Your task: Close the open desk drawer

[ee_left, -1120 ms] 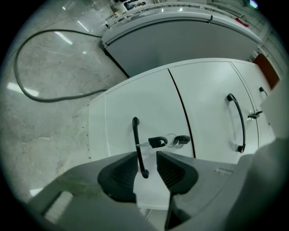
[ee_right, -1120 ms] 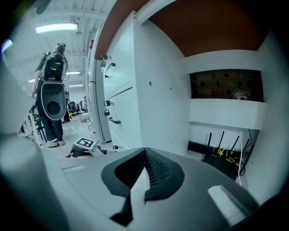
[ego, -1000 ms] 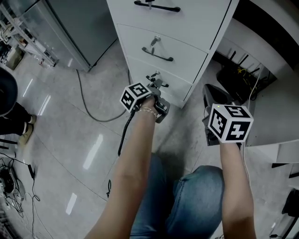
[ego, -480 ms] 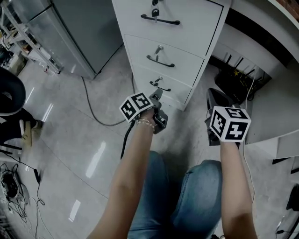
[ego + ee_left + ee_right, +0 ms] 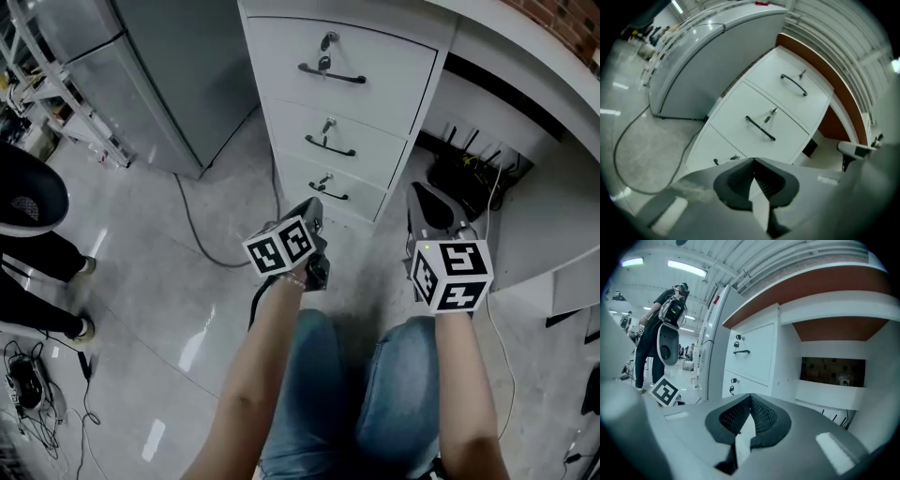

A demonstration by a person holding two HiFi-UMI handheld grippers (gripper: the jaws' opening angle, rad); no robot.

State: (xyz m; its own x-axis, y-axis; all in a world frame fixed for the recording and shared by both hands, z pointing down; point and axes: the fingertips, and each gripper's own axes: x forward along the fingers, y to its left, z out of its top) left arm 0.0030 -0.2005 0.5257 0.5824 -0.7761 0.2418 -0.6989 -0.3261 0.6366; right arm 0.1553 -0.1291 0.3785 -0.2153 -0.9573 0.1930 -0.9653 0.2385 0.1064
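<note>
Hanging just in front of the drawer pedestal [image 5: 281, 56], touching none of it, both tools look finished with the job.

- The left hand-held gripper [image 5: 312, 210] is nearest the pedestal's lowest front. Its jaws have just been closing and are now clenched pad to pad with nothing between them. My read: it is parked, not lining up a push.
- The right hand-held gripper [image 5: 422, 202] sits off the pedestal's right corner, by the knee space under the bench [image 5: 525, 56]. It is also clenched on nothing. It seems to be carried along idle, since the task only needs one tool.

The task's thing is probably the bottom drawer [image 5: 309, 173], going by how close the left tool is.

- **Position:** it is the lowest of three fronts in the pedestal, just above the floor [image 5: 141, 309]. All three fronts line up flush with no gap or ledge showing, so I judge the drawer already closed and nothing left to push.
- **Facing:** the front faces out of the pedestal toward the person.
- **Long axis:** it runs sideways across the pedestal, parallel to the floor. The bar handle [image 5: 328, 194] lies along that same line. Travel would be straight into the pedestal, square to the front.

A cable [image 5: 192, 230] trails over the floor left of the pedestal, well apart from both tools.
</note>
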